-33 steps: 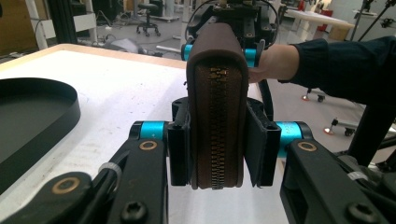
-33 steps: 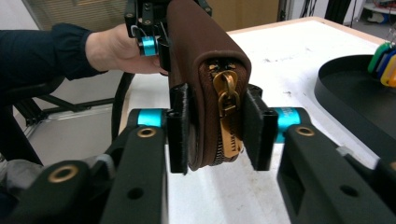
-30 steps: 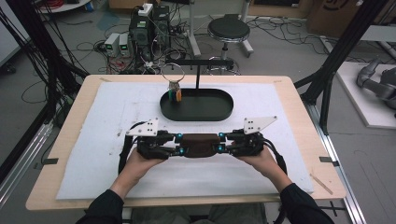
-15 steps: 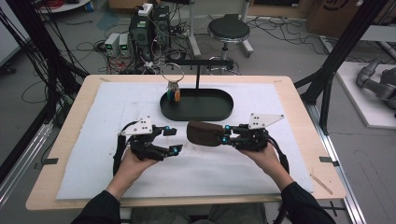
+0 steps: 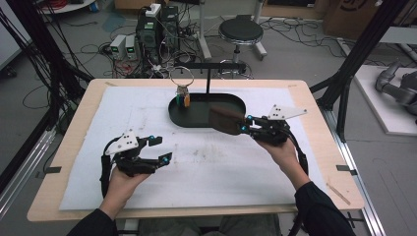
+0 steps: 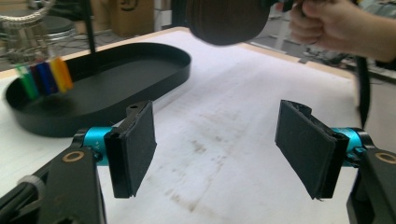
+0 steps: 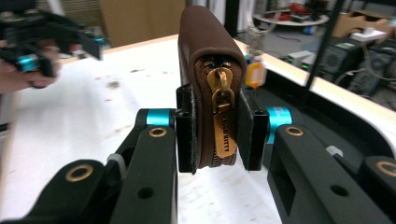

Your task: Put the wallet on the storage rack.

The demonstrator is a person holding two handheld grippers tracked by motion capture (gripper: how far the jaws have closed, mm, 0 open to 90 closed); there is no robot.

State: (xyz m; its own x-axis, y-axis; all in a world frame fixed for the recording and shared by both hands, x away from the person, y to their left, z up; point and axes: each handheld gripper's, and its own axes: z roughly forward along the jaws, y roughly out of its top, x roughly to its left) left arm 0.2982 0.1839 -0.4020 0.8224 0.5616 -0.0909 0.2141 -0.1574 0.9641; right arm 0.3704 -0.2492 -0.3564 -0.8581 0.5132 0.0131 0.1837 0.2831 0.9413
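Pouch (image 7: 205, 70), one brown zipped one, sits clamped in our right gripper (image 5: 246, 129) over the near right rim of the single black tray (image 5: 196, 115). Our left gripper (image 5: 160, 150), jaws just opened wide, holds nothing. Two grippers; the tray's coloured tags (image 6: 44, 77) blur.

- one brown zip pouch (image 5: 226, 121)
- one black oval tray (image 5: 196, 117)
- one key ring (image 5: 182, 84) with a few coloured tags
- two grippers, left (image 5: 158, 149) and right (image 5: 246, 124)
- one round stool (image 5: 240, 30)

The pouch (image 5: 226, 121) hangs over the tray's (image 5: 183, 118) near right rim, key ring (image 5: 183, 93) standing at its far left.
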